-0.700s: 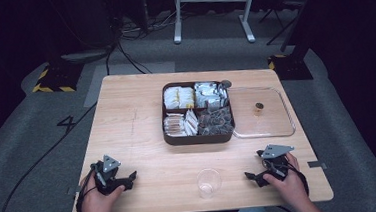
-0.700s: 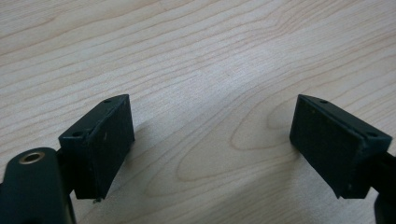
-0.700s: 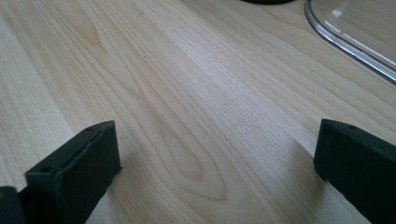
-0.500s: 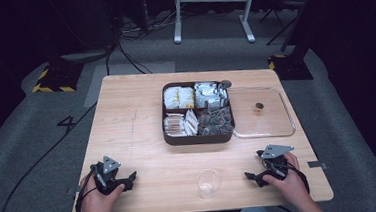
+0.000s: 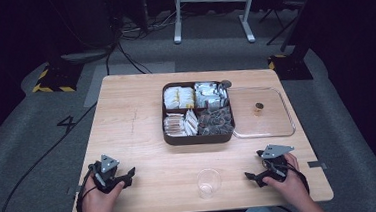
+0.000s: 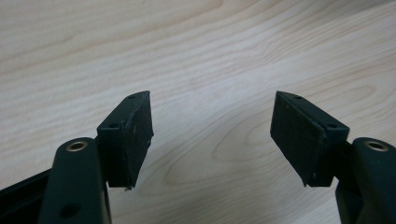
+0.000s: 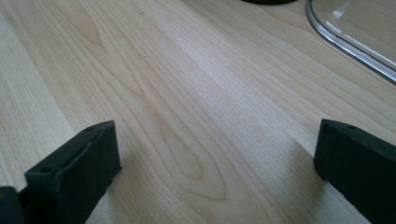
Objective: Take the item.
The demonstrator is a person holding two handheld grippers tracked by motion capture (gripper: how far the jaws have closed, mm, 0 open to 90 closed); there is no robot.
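My left gripper [image 5: 129, 176] rests on the wooden table [image 5: 137, 124] near its front left corner, held in a hand. Its jaws stand open over bare wood [image 6: 212, 126], nothing between them. My right gripper [image 5: 253, 176] rests near the front right, also open, with bare wood between its pads [image 7: 215, 154]. A clear plastic cup [image 5: 209, 182] stands upright at the front edge between the two grippers. A dark brown tray [image 5: 199, 138] with four compartments of packets sits at the table's middle.
A clear lid [image 5: 262, 112] lies flat right of the tray, with a small dark knob on it; its rim shows in the right gripper view [image 7: 350, 37]. Cables and a white stand are on the floor beyond the table.
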